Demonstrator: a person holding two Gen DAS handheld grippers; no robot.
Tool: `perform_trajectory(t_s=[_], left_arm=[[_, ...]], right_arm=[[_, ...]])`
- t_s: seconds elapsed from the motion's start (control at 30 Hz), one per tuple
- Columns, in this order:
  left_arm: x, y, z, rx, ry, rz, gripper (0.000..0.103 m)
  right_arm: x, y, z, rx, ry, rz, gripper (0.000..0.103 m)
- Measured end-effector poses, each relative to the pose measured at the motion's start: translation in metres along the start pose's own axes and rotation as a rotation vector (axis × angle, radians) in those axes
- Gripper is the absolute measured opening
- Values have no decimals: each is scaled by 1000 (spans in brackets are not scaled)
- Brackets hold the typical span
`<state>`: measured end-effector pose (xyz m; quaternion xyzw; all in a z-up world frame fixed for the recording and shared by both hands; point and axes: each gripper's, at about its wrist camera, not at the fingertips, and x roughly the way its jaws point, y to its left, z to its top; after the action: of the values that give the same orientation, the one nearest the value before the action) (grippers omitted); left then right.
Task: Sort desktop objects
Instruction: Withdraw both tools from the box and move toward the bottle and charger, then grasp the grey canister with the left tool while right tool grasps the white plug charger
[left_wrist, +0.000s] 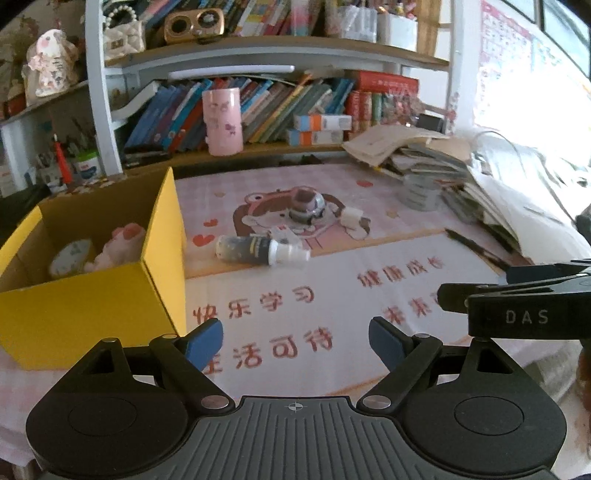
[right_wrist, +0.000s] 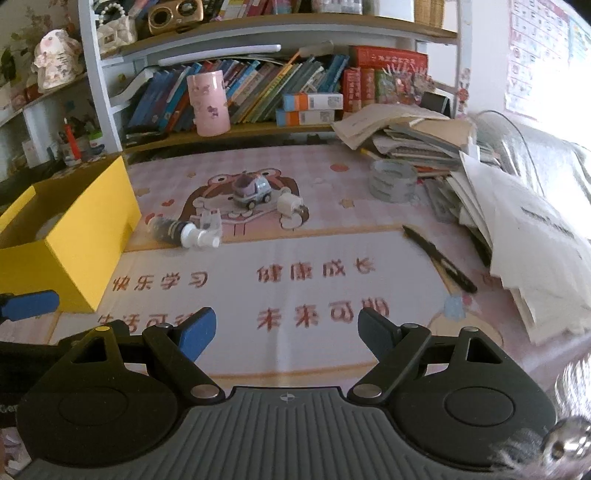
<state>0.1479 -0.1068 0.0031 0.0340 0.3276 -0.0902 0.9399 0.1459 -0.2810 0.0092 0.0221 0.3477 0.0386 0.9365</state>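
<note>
Partly sorted: pink plush toy and round tape roll already inside open yellow cardboard box, but right of that box dark spray bottle, small purple toy car, white charger plug and black pen waiting on the counter, with left claw and right claw both wide and empty.

The yellow box is matt cardboard, brown inside. The desk mat is smooth printed sheet with a faint sheen. The spray bottle, at 12 o'clock from the left gripper, is translucent plastic with a white plastic nozzle. The tape roll is glossy film. Gripper pads are matt blue; pivot pins are bright metal.
</note>
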Motion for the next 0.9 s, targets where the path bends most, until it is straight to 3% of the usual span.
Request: perform_trajectory(t_s=[0.63, 0.9], left_arm=[[48, -17, 36, -86, 19, 133, 83], [79, -11, 60, -230, 49, 142, 77]], right_arm=[[62, -35, 58, -84, -10, 112, 82], [90, -54, 71, -59, 8, 127, 80]])
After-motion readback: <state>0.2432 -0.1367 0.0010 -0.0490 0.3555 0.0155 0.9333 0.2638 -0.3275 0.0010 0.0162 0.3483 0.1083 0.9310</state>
